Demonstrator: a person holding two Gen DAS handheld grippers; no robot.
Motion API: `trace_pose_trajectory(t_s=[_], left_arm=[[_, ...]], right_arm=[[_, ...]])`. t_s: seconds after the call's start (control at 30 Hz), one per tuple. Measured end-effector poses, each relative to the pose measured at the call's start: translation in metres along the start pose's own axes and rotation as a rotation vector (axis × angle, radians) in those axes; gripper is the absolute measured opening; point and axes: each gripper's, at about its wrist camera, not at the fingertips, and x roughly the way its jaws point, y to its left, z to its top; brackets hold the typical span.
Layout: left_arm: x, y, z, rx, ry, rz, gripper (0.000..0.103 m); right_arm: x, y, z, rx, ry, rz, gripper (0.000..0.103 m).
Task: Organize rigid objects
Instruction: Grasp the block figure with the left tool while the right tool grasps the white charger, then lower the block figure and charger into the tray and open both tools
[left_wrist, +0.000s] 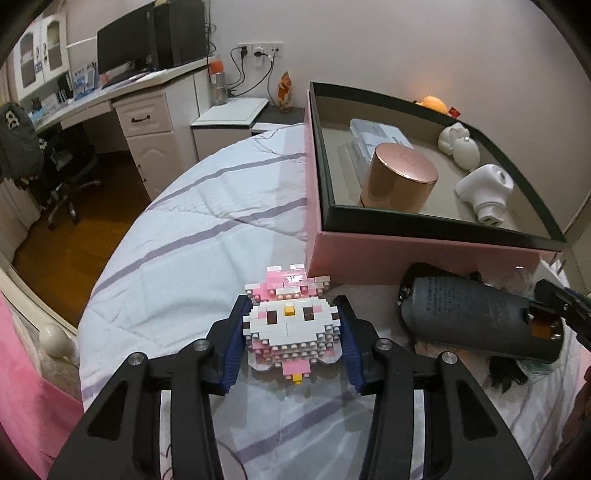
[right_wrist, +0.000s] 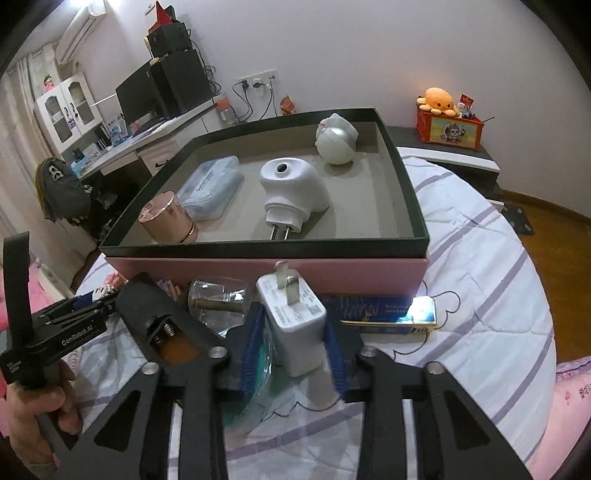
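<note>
My left gripper (left_wrist: 292, 321) is shut on a pink and white brick-built figure (left_wrist: 291, 325), held just above the bed in front of the pink box (left_wrist: 388, 254). My right gripper (right_wrist: 291, 332) is shut on a white USB charger (right_wrist: 295, 321) with its prongs pointing up, near the box's front wall (right_wrist: 258, 271). Inside the box lie a rose-gold jar (right_wrist: 168, 218), a clear plastic case (right_wrist: 212, 186), a white plug-in device (right_wrist: 291, 192) and a white round figurine (right_wrist: 336, 138).
A black battery-powered device (left_wrist: 476, 317) with an open battery bay lies on the bed between the grippers, next to a small glass bottle (right_wrist: 219, 297). A blue and gold box (right_wrist: 384, 312) lies by the pink box. A desk, a chair and nightstands stand beyond the bed.
</note>
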Motion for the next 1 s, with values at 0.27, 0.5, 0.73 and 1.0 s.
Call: trace_pose_trajectory(t_s=[0.27,0.5,0.73,1.0], left_arm=[[-0.021,0.000,-0.010,-0.018,-0.024,-0.007,0.045],[-0.049,-0.011,-0.004,0.009,-0.080,-0.021,0.045],[-0.069,-0.025,0.009,0.036,-0.130,-0.047,0.045],[-0.084,-0.046,0.045,0.067,-0.196,-0.076,0.046]], right_arm=[[-0.020,-0.004,-0.008,0.020,-0.029,0.002,0.024],[-0.045,-0.004,-0.006,0.023,-0.071,-0.004,0.023],[-0.062,-0.001,0.001,0.015,-0.112,0.003,0.023],[-0.078,0.015,0.037,-0.038,-0.190,0.023,0.023]])
